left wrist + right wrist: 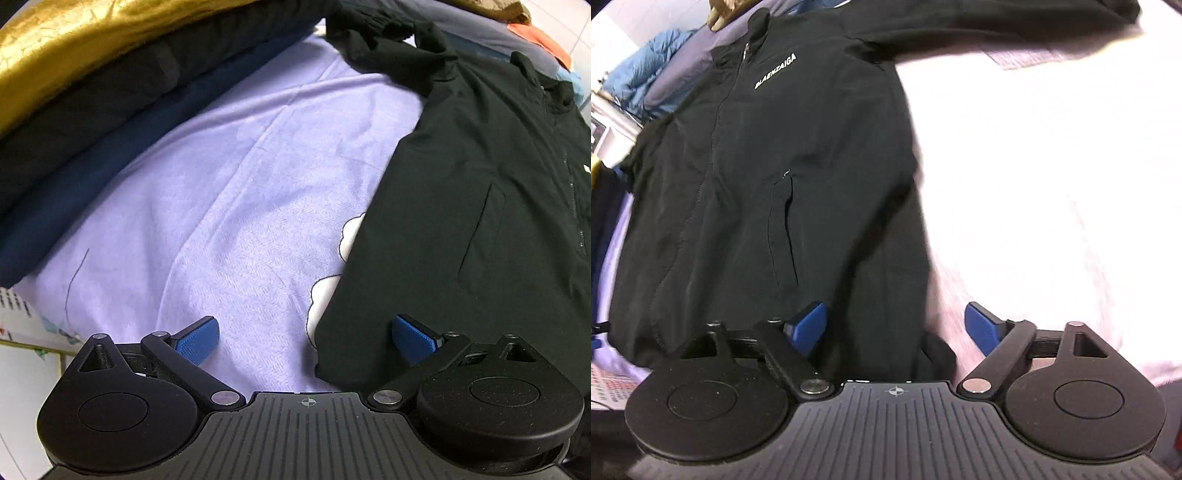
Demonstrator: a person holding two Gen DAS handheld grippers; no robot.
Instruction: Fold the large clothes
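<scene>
Jacket [798, 177] (black, zipped) lies flat beneath right gripper [897, 328].

The jacket [820, 155] is smooth, matt black cloth. The lilac bedsheet [229, 206] looks soft and faintly fuzzy. A gold cloth [74, 40] shines, crinkled. The fingers [197, 339] carry blue, finely ribbed pads on matt black plastic.

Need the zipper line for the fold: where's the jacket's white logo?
Right wrist view, upper left: the white logo sits on the black jacket chest, just right of the zipper, below the collar.
</scene>
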